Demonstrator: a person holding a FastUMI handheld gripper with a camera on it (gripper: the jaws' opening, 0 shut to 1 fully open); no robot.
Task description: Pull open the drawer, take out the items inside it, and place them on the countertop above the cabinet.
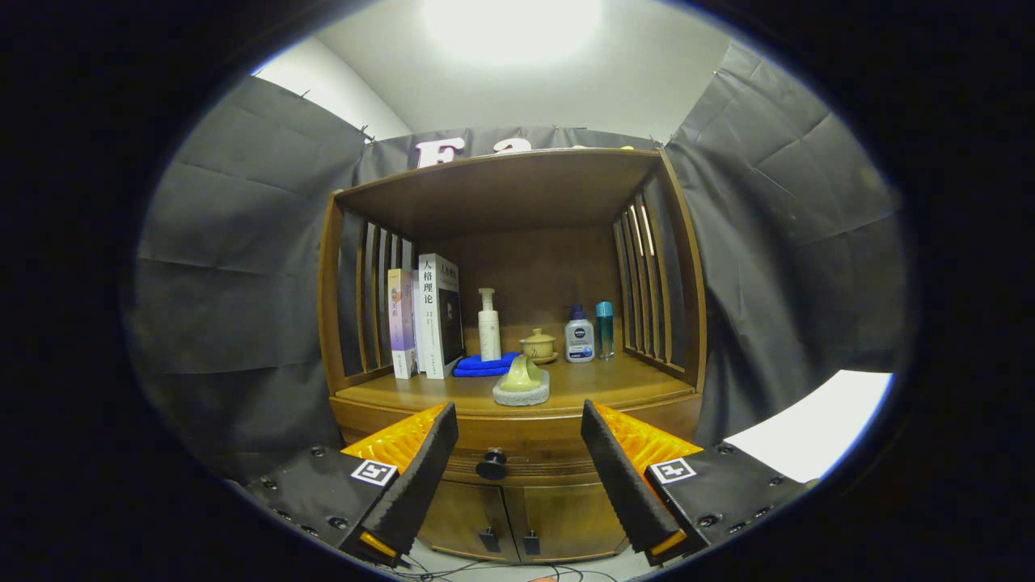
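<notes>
A wooden cabinet stands ahead with its countertop (614,386) under a slatted shelf frame. Its drawer (525,453) sits shut below the countertop, with a dark round knob (491,465) at the middle of its front. My gripper (517,461) is open, its two black ridged fingers (420,477) spread wide either side of the knob and some way short of it. Nothing is held between them. What lies inside the drawer is hidden.
On the countertop stand books (428,319), a white pump bottle (488,326), a folded blue cloth (483,365), a yellow-green object on a grey pad (522,381), a small lidded cup (538,345), and two bottles (580,335). Two lower doors (517,517) sit beneath the drawer. A white surface (817,424) lies to the right.
</notes>
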